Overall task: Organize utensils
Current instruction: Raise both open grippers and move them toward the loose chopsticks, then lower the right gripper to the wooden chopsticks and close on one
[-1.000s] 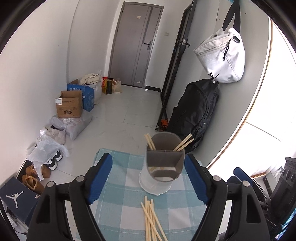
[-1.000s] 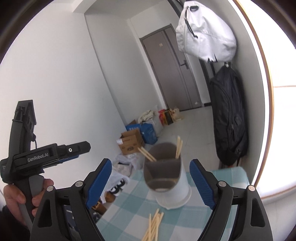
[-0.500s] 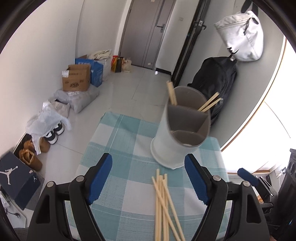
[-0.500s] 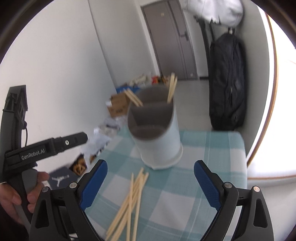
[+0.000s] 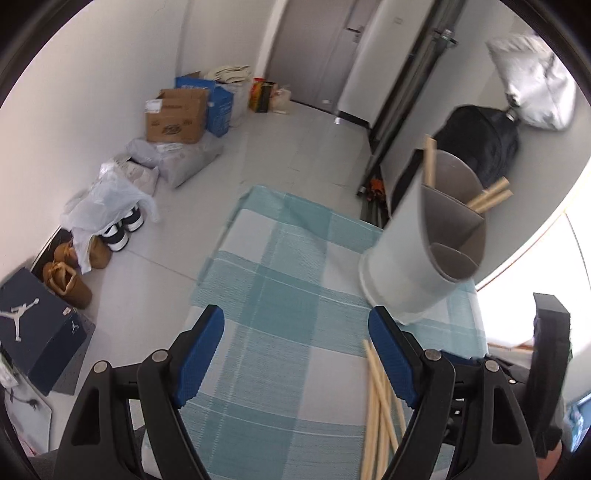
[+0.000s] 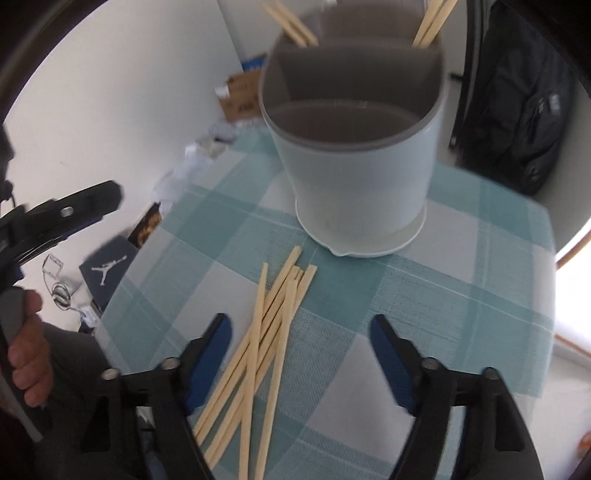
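A white utensil holder [image 6: 354, 166] with grey inner compartments stands on the teal checked tablecloth [image 6: 461, 288]. Chopsticks [image 6: 430, 22] stick out of its two far compartments; the near compartment looks empty. Several loose wooden chopsticks [image 6: 269, 332] lie fanned on the cloth in front of it. My right gripper [image 6: 301, 339] hovers over them, tilted down, its jaws closing; the sticks lie between the jaws, untouched by the pads. My left gripper [image 5: 295, 332] is open over bare cloth, with the holder [image 5: 417, 258] to its upper right and the loose chopsticks [image 5: 376, 406] by its right finger.
The small table ends close behind the holder and at the cloth's left edge [image 5: 218, 251]. A hand [image 6: 26, 358] holds the left gripper's handle [image 6: 62, 218] at the left. On the floor beyond are boxes [image 5: 177, 114], shoes [image 5: 122, 229] and a black backpack [image 6: 517, 110].
Both grippers have sunk toward the table and tipped downward. The loose chopsticks now lie between the right fingers, which stand closer together. In the left view the holder has slid to the right.
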Available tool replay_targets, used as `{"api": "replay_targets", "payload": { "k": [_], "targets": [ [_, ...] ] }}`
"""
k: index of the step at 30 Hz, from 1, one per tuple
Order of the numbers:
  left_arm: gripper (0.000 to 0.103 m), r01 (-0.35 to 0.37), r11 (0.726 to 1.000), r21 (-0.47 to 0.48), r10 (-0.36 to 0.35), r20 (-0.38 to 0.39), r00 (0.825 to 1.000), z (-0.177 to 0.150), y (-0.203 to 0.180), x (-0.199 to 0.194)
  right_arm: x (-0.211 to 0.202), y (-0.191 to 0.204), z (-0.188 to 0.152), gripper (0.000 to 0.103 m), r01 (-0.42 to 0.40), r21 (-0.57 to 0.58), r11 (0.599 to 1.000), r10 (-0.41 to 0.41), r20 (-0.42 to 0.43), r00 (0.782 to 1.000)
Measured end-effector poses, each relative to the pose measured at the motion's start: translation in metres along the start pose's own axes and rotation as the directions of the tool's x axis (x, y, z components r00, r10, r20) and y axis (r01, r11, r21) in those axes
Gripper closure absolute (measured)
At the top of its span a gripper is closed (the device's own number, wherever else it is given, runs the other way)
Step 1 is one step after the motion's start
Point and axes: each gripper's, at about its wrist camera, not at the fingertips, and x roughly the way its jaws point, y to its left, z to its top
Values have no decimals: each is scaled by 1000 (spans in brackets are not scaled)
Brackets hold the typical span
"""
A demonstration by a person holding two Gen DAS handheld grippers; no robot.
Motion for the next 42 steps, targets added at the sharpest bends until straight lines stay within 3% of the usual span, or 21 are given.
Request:
{"api": "replay_targets", "payload": {
  "k": [2, 5, 7, 11, 19, 22, 24, 28, 32, 36, 39, 42],
  "targets": [
    [26, -3, 999, -39, 3, -5, 1000, 2, 10, 1, 10, -1, 5, 43, -2, 12, 1000, 2, -43, 999],
    [26, -3, 992, -123, 1, -15, 1000, 5, 26, 2, 19, -1, 11, 46, 5, 28, 1000, -3, -75, 997],
    [26, 2, 987, -159, -5, -18, 1000, 5, 31, 2, 25, -1, 13, 58, 15, 48, 999, -10, -93, 996],
    [26, -5, 988, -151, 0, -33, 999, 3, 30, 4, 29, 1, 17, 68, 47, 47, 998, -42, -110, 993],
    [26, 4, 985, -171, -14, -56, 998, 3, 37, 4, 33, 17, 21, 76, 115, -25, 993, -117, -160, 980],
    [26, -3, 987, -159, -4, -44, 999, 2, 36, 3, 36, 24, 24, 84, 120, -45, 992, -126, -165, 978],
    [26, -8, 989, -149, 1, -42, 999, 2, 35, 4, 37, 29, 26, 95, 119, -77, 990, -130, -159, 979],
    [26, 2, 991, -131, -9, -54, 998, -1, 31, 5, 35, 28, 28, 97, 111, -59, 992, -119, -157, 980],
    [26, -16, 997, -81, 11, -60, 998, -5, 25, 8, 21, 16, 25, 97, 75, -2, 997, -75, -105, 992],
    [26, -11, 997, -77, 3, -96, 995, -7, 21, 14, -8, 2, 21, 97, 12, 49, 999, -12, 5, 1000],
    [26, -12, 998, -56, 5, -118, 993, -9, 12, 20, -28, 1, 19, 97, -30, 65, 997, 24, 97, 995],
    [26, -15, 999, -37, 9, -142, 990, -12, 3, 25, -58, -13, 9, 97, -84, 91, 992, 64, 205, 977]
  ]
}}
